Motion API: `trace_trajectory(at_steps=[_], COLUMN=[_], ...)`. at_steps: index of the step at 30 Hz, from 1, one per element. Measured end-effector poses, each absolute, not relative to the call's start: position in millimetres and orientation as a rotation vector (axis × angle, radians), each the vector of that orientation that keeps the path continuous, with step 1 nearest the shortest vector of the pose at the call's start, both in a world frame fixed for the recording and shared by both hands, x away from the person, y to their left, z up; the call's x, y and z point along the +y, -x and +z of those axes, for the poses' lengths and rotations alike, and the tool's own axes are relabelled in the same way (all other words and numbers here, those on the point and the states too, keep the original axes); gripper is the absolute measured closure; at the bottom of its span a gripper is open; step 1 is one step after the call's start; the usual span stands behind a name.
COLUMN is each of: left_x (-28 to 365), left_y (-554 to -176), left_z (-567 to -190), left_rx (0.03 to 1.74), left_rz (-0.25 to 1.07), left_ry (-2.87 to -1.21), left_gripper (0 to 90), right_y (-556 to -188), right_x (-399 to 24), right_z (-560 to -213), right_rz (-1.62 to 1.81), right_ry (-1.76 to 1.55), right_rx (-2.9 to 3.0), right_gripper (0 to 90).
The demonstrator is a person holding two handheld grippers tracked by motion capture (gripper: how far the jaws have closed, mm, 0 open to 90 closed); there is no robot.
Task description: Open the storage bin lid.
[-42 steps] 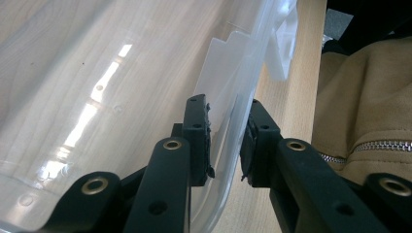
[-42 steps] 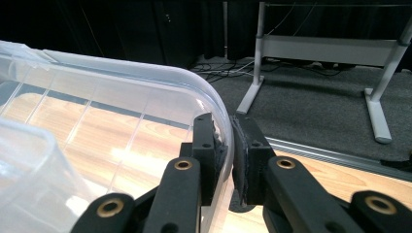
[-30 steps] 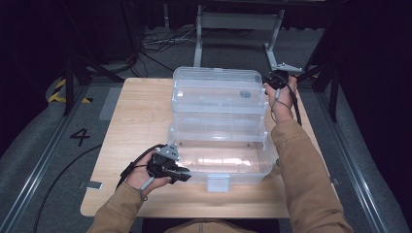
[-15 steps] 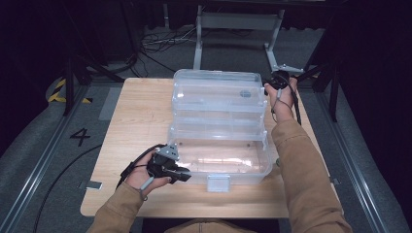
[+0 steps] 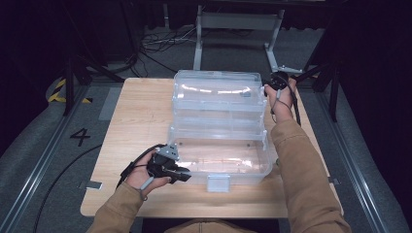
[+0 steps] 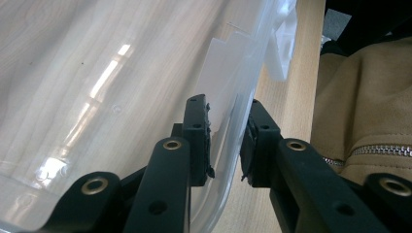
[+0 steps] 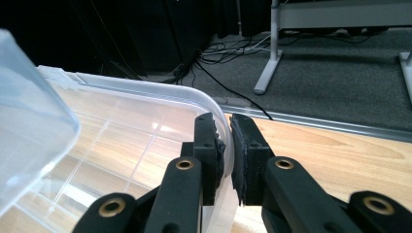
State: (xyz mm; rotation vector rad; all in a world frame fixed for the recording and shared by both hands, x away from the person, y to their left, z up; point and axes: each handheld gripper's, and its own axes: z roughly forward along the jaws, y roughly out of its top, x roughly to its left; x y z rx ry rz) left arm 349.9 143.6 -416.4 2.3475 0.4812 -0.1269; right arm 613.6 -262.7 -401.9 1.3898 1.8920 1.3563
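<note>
The left gripper [image 5: 182,175] lies low, its arm bent, pinching the near wall of the clear box [image 5: 218,121]. The right gripper [image 5: 273,85], its arm stretched far out, pinches the box's far corner.

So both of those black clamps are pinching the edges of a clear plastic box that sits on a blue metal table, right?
Not quite: the table is light wood, not blue metal, as the high view shows. The rest holds: the left gripper pinches the near wall of the clear plastic box, and the right gripper pinches its far rim.
</note>
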Motion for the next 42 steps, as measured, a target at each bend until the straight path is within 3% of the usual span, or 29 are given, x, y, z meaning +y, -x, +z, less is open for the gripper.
trace_trajectory(at_steps=[15,22,31,34,42], left_x=[143.8,143.4,144.3,144.8,150.4], left_y=[-350.0,-351.1,-354.7,-354.7,-352.0], left_z=[-416.4,-415.4,-414.5,-412.6,-397.9], left_rx=[0.483,0.497,0.501,0.498,0.492], left_rz=[-0.129,-0.144,-0.188,-0.199,-0.188], left_ry=[-2.346,-2.352,-2.353,-2.351,-2.300], left_gripper=[75.6,75.2,74.9,68.6,62.1], right_y=[-616.7,-612.1,-590.5,-580.2,-540.1], right_x=[-262.5,-264.0,-273.5,-278.4,-288.2], right_z=[-408.6,-402.3,-376.6,-367.2,-343.5], right_rz=[1.377,1.356,1.405,1.463,1.492], right_ry=[-1.446,-1.385,-1.279,-1.240,-1.066], right_rx=[1.881,1.889,1.888,1.896,1.955], right_gripper=[81.0,68.2,58.0,55.2,50.3])
